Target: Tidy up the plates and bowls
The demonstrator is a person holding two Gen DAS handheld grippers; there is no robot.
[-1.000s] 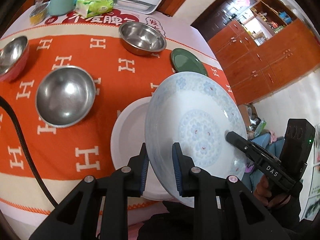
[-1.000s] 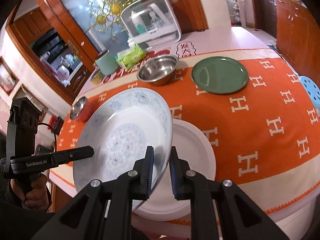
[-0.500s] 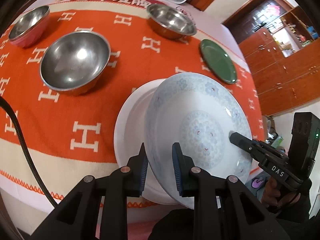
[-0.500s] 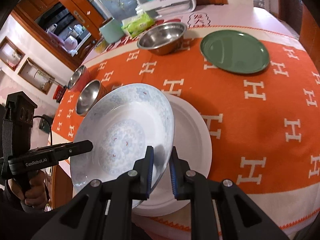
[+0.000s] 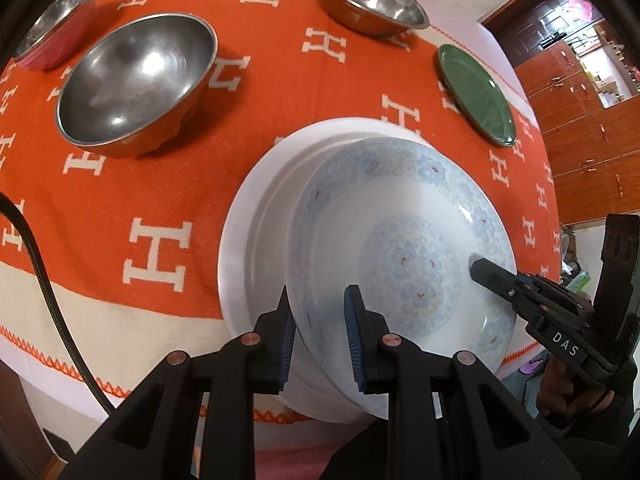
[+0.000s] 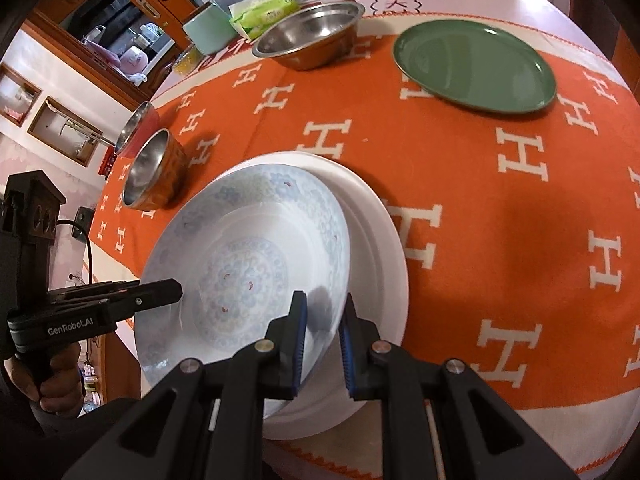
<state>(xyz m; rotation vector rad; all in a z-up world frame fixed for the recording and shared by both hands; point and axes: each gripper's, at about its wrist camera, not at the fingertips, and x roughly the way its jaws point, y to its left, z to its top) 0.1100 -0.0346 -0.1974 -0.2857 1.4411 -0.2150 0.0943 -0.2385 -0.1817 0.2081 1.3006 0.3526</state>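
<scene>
Left wrist view: the left claw point(image 5: 320, 316) pinches the near rim of the blue-patterned plate point(image 5: 404, 256), and the right claw point(image 6: 323, 320) pinches its opposite rim. The plate hangs tilted just over the white plate point(image 5: 248, 248) lying on the orange cloth point(image 5: 248, 92) of the bench. Beyond the claws stand a steel bowl point(image 5: 136, 80), another steel bowl point(image 6: 310, 40) and a green plate point(image 6: 474, 66).
</scene>
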